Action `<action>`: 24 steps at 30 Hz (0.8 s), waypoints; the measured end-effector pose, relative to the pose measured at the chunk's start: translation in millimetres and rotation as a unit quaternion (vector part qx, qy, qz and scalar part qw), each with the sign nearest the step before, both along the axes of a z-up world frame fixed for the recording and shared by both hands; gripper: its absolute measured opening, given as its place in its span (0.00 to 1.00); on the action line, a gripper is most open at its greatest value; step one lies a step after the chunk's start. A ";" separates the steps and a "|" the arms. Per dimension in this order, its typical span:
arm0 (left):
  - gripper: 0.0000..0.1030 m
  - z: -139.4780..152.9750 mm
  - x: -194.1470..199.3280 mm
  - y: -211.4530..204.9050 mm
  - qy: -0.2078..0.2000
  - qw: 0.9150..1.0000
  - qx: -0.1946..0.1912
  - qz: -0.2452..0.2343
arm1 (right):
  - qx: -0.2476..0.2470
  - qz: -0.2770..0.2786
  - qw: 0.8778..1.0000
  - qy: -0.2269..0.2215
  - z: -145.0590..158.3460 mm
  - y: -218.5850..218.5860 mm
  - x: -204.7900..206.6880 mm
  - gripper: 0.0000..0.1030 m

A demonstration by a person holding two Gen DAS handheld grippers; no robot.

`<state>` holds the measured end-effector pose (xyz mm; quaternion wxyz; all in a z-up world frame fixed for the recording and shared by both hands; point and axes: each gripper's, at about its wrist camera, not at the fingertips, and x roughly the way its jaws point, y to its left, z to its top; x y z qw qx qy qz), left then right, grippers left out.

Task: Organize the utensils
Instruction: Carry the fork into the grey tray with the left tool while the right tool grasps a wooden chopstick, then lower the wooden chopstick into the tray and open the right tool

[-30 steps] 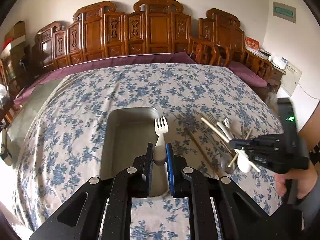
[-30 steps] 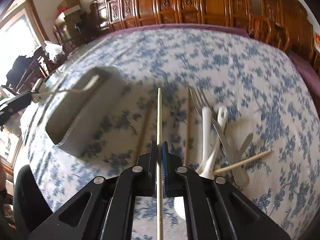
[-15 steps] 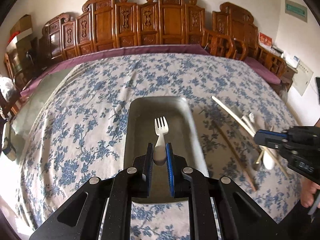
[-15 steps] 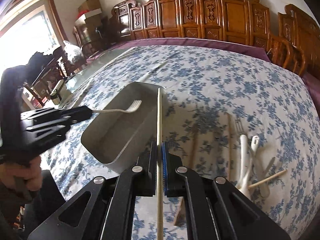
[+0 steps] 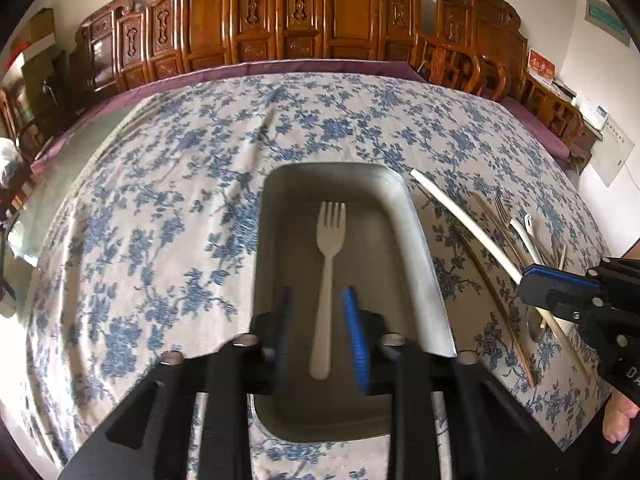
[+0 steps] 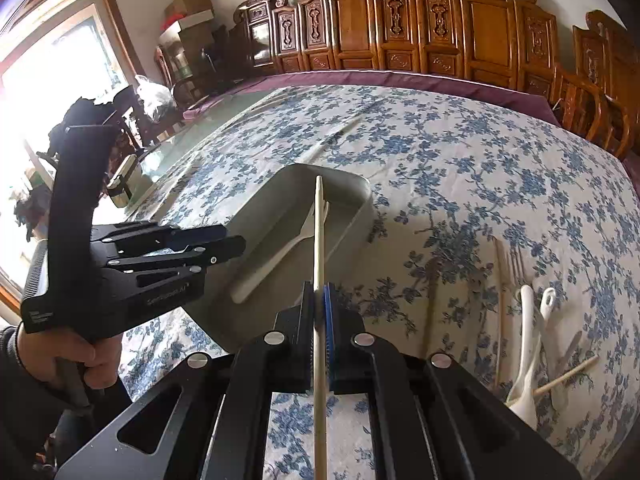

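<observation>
Released since the earlier frame, cream plastic fork lies flat in grey rectangular metal tray on floral-clothed desk, between opening jaws of left hand-held gripper; right hand-held gripper pinches pale wooden chopstick over tray's near edge.

We see the grey rectangular metal tray on the floral-clothed worktop, with the white plastic fork lying inside it. To its right on the cloth lie the loose utensils; carved wooden chairs stand behind the worktop.
</observation>
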<state>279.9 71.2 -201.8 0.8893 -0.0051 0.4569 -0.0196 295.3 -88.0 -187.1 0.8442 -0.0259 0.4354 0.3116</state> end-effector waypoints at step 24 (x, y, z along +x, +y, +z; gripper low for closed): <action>0.53 37.4 -46.7 79.3 -0.025 0.999 0.001 0.027 | 0.030 -0.066 0.996 0.052 -26.3 76.2 42.5 0.06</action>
